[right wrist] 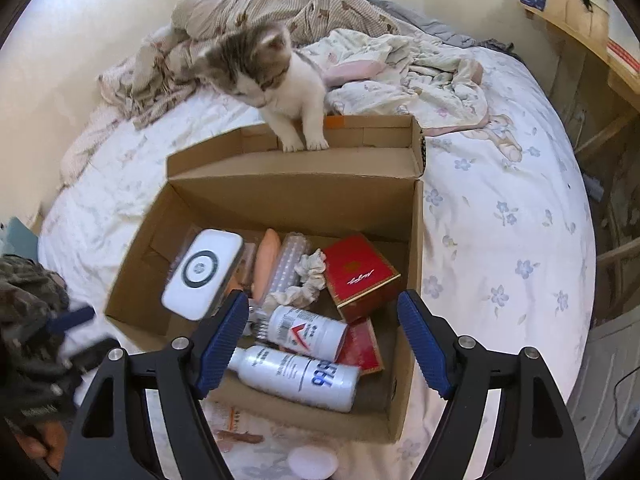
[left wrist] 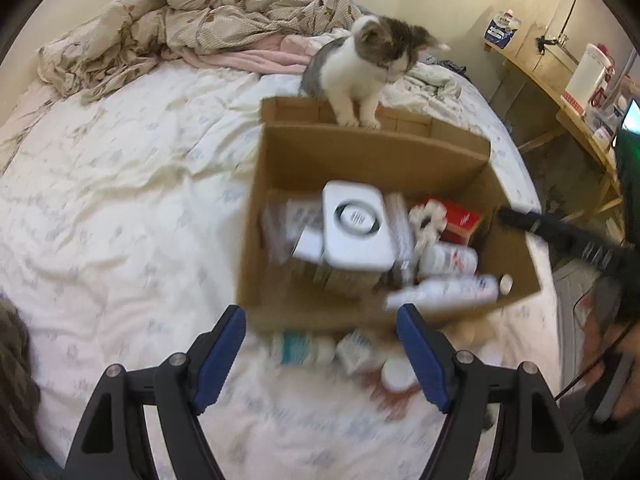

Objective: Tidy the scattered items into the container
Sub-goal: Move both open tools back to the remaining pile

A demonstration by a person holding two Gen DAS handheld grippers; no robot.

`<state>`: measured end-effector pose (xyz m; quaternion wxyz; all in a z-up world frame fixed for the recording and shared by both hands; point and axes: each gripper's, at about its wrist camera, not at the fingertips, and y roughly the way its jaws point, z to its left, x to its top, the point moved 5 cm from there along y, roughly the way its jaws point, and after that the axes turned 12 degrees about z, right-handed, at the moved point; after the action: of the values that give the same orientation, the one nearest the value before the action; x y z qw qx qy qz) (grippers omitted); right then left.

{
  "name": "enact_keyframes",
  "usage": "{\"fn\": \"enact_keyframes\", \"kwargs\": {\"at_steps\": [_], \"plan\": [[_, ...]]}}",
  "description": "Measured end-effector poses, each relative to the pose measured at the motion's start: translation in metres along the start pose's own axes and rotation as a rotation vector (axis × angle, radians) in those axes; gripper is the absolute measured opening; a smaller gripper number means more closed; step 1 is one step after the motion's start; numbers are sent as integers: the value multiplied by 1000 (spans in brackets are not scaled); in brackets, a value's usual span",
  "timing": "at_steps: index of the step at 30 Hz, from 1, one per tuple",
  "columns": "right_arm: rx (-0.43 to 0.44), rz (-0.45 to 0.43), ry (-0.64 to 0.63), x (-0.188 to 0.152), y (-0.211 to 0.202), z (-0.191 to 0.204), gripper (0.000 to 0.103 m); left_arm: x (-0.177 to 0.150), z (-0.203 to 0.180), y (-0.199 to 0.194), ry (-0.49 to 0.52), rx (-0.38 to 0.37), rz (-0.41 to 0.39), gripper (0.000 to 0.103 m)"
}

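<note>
An open cardboard box (left wrist: 276, 168) (right wrist: 208, 196) sits on the bed. It holds a white device (left wrist: 354, 226) (right wrist: 204, 274), a red box (right wrist: 358, 276), two white bottles (right wrist: 298, 376) and a scrunchie (right wrist: 308, 274). My left gripper (left wrist: 322, 354) is open and empty, above the box's near edge; loose blurred items, a teal-and-white pack (left wrist: 300, 348) and a white jar (left wrist: 398, 374), lie on the sheet below it. My right gripper (right wrist: 322, 344) is open and empty over the bottles in the box. It also shows in the left wrist view (left wrist: 560, 232).
A grey and white kitten (left wrist: 360, 68) (right wrist: 276, 80) stands with its front paws on the box's far flap. Crumpled bedding (left wrist: 208, 12) lies at the head of the bed. A wooden desk (left wrist: 560, 84) stands to the right. A white lid (right wrist: 312, 462) lies by the box.
</note>
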<state>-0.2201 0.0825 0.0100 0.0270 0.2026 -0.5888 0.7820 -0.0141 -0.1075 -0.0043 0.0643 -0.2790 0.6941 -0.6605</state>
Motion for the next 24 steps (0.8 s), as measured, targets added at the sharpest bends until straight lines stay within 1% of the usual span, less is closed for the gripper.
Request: {"fn": "enact_keyframes", "kwargs": {"at_steps": [4, 6, 8, 9, 11, 13, 15, 16, 19, 21, 22, 24], "plan": [[38, -41, 8, -12, -20, -2, 80, -31, 16, 14, -15, -2, 26, 78], [48, -54, 16, -19, -29, -6, 80, -42, 26, 18, -37, 23, 3, 78], [50, -65, 26, -26, -36, -14, 80, -43, 31, 19, -74, 22, -1, 78], [45, -68, 35, -29, -39, -19, 80, -41, 31, 17, -84, -5, -14, 78], [43, -62, 53, -36, -41, -30, 80, -39, 32, 15, -91, -10, -34, 78], [35, -48, 70, -44, -41, -42, 80, -39, 33, 16, -98, -21, -30, 78], [38, -18, 78, -52, -37, -51, 80, -41, 32, 19, -108, -42, -19, 78], [52, 9, 71, -57, -33, -52, 80, -42, 32, 21, -109, -50, -13, 78], [104, 106, 23, -75, -15, -41, 80, -42, 30, 28, -120, -80, 18, 78], [124, 170, -20, -87, 0, -30, 80, -41, 28, 31, -129, -105, 30, 78], [114, 204, -48, -94, 10, -23, 80, -41, 27, 32, -129, -113, 35, 78], [67, 244, -101, -101, 26, -11, 80, -42, 23, 35, -117, -123, 47, 78]]}}
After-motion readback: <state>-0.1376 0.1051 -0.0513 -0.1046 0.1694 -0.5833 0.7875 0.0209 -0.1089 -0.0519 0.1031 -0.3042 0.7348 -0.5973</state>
